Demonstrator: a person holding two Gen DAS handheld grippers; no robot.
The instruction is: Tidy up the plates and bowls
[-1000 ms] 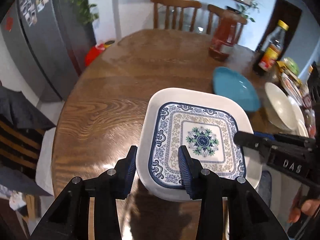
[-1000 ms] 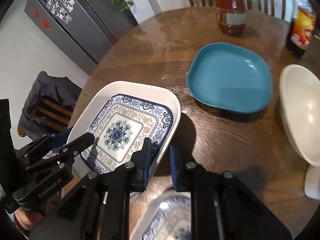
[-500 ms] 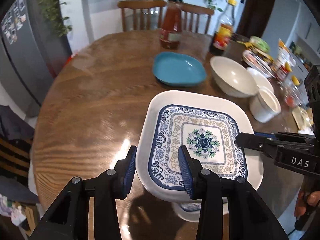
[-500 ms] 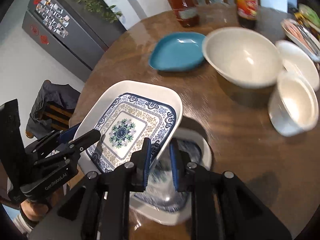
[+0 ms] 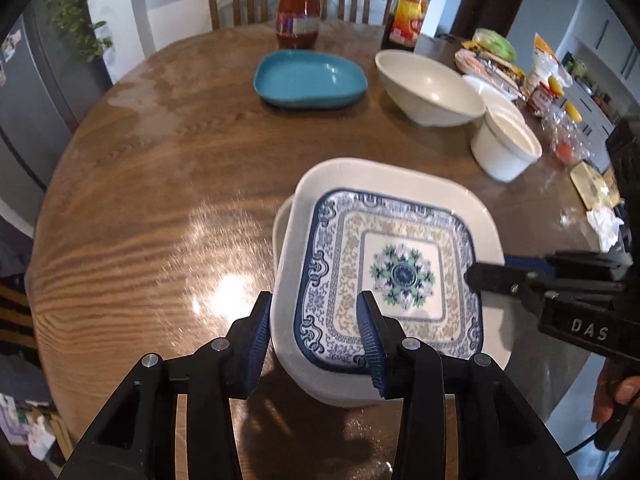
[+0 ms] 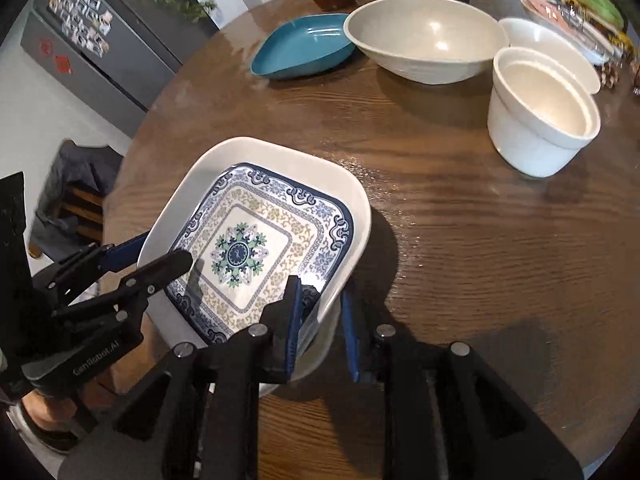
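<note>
The patterned plate (image 5: 404, 276) now sits over a second plate (image 5: 280, 236) on the bench (image 5: 160, 168), where a second ago it hung above bare wood. The left gripper (image 5: 316, 332) clamps its rim; the right gripper (image 6: 320, 316) is opening around the opposite edge.

Round wooden table (image 5: 168, 184): teal plate (image 5: 310, 78), cream bowl (image 5: 430, 88), bottles.

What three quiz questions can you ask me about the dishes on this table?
1. True or false: the blue plate sits stacked on the patterned plate.
2. What lies right under the patterned plate? A. another plate B. a bottle C. a napkin
3. Fill in: the white cup stands beside the big cream ____.

Key: 1 false; 2 A; 3 bowl.
</note>
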